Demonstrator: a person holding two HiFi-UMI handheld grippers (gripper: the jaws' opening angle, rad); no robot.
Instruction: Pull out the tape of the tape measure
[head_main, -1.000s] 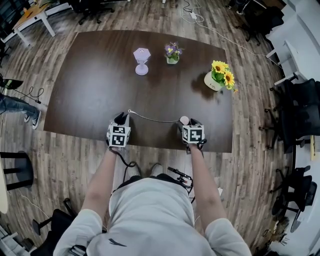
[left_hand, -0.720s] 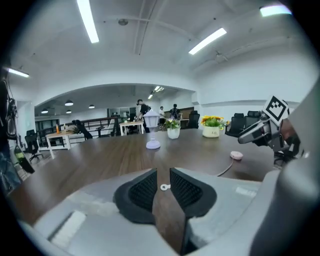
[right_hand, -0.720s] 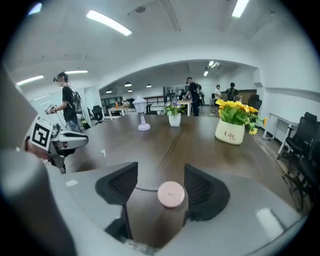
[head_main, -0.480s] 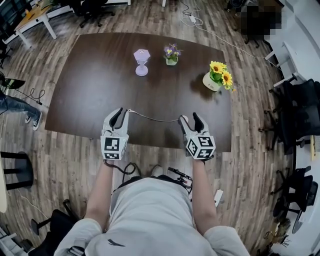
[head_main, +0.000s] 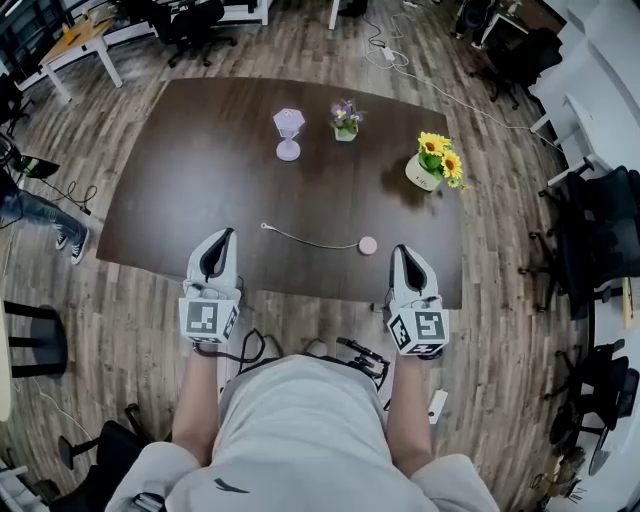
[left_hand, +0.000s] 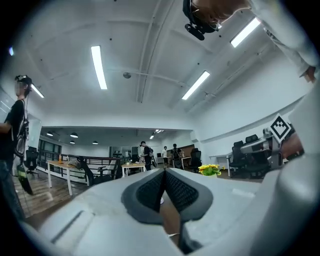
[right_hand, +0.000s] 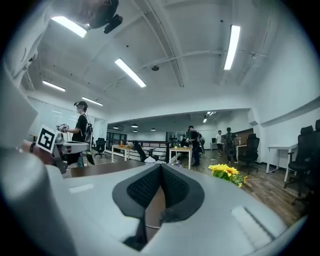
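The jaws of the left gripper (left_hand: 164, 172) are closed together on nothing, and so are those of the right gripper (right_hand: 160, 167). Both are at the near edge of the dark brown wooden table (head_main: 190, 170). The small round pink tape measure (head_main: 368, 245) lies there untouched, near the right gripper, with its thin pale tape (head_main: 305, 240) pulled out leftward.

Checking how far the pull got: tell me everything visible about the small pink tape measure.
The small round pink tape measure lies flat near the front edge of the dark brown table; its case looks like plastic. A thin pale tape is out, trailing leftward in a slack curve along the tabletop. Only the table touches it.
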